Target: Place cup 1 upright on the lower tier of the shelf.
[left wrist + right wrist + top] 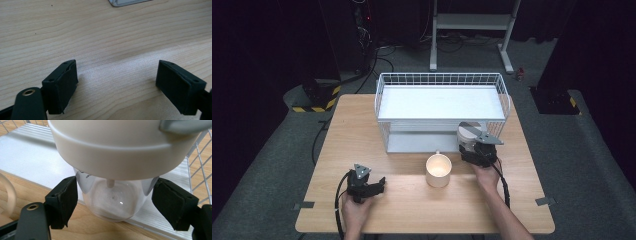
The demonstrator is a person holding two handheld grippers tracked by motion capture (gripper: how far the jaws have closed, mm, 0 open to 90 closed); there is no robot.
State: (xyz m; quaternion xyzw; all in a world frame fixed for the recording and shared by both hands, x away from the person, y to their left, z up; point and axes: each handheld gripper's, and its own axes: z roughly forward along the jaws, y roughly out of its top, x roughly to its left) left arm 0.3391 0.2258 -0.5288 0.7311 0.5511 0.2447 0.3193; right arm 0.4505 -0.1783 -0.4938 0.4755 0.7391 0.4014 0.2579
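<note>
Cut off at the top edge of the right gripper view: the white lid [120,152] of the clear jar [115,197] — its upper part and a grey flap out of frame. Hidden in the high view: most of that jar, tucked behind the right gripper [477,150]. Uncertain whether the pads [63,202] touch the glass. Cropped at the top of the left gripper view — a corner of the grey tray [127,2]. Blurred and cut by the left edge of the right gripper view: the mug rim [7,195].

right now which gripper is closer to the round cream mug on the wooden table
Right. The right gripper sits just beside the round cream mug, at a clear lidded cup; the left gripper rests farther off toward the table's near left.
</note>
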